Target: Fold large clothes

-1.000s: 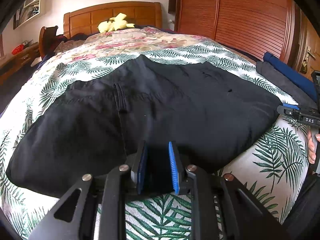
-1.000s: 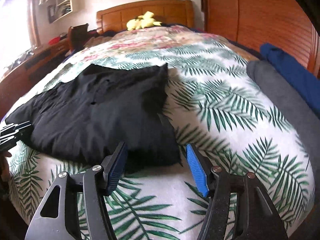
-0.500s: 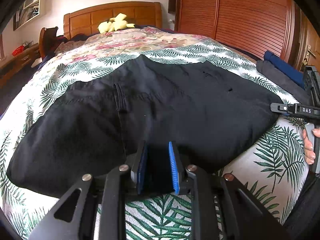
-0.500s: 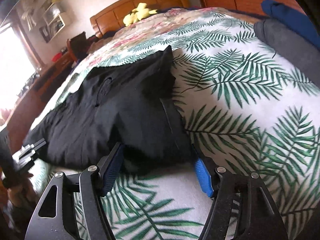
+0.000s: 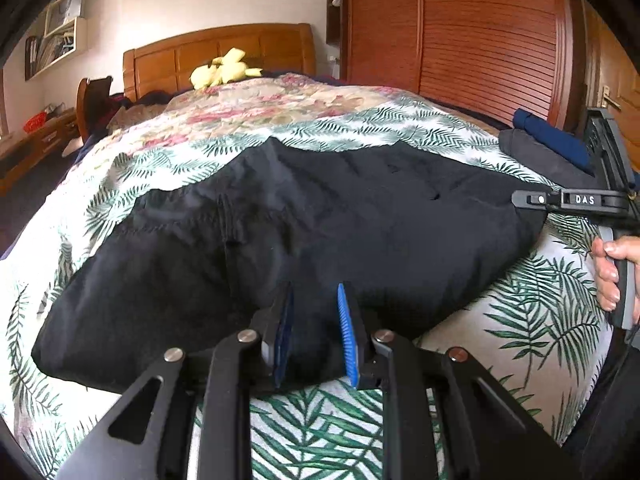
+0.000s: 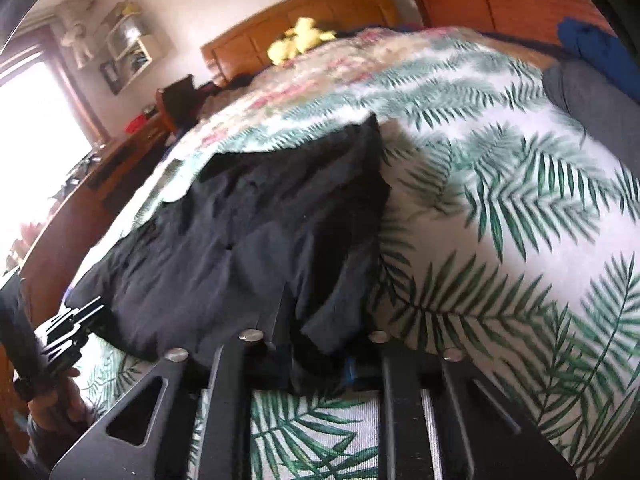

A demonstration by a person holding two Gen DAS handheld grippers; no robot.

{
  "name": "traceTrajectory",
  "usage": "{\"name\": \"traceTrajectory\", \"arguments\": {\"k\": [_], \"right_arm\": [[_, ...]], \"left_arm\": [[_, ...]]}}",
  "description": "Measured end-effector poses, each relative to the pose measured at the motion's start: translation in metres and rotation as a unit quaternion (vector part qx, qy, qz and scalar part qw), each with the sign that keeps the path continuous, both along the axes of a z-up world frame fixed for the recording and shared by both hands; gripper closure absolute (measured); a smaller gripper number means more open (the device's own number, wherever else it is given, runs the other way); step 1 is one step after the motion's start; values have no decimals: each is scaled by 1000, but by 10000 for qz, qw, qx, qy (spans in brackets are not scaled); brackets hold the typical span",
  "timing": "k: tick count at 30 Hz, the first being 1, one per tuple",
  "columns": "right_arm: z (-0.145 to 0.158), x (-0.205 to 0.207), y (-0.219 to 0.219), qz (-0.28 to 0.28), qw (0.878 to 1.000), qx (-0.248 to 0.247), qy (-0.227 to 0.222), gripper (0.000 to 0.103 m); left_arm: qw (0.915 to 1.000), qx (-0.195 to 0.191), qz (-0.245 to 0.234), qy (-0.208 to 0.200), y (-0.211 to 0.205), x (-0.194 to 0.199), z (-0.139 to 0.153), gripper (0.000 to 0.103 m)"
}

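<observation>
Pinching the near edge of the black garment point(image 5: 320, 224) in my left gripper point(image 5: 314, 332), I am closing my right gripper point(image 6: 320, 354) on its near right corner, so both ends can lift together for a fold.

Bare bedspread point(image 6: 520, 240) right of garment point(image 6: 260, 248)

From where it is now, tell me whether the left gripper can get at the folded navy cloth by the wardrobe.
Probably not. The left gripper is clamped on the black garment at the near edge, and the navy cloth lies far across the bed, beyond the right gripper.
</observation>
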State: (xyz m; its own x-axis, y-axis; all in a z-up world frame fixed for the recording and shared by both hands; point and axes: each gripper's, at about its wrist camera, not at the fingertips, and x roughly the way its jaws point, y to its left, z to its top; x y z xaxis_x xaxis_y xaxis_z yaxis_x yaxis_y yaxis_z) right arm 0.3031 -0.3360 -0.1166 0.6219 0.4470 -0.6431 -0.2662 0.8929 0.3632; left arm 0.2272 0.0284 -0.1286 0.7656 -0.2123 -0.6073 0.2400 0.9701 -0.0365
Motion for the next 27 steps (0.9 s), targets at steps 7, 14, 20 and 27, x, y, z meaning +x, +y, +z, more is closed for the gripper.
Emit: {"name": "traceTrajectory", "arguments": {"k": [7,14,20,27], "right_arm": [[22,-3,-3,90,9991,-147,-395,95],[37,-3,-45,-347,9976,-76,-587,96],[35,-3,-101,-1084,9928,-142,-496,96],[10,6,-110,-1350,9903,-334,-27,83]], "left_arm": [[9999,3,-93,-64,-4,-5,5,83],[9999,-2,-156,-22,-5,-8,8,83],[9993,-37,-335,-130,-11,-20,16,83],[9992,30,-388,-107,-18,-21,15,83]]}}
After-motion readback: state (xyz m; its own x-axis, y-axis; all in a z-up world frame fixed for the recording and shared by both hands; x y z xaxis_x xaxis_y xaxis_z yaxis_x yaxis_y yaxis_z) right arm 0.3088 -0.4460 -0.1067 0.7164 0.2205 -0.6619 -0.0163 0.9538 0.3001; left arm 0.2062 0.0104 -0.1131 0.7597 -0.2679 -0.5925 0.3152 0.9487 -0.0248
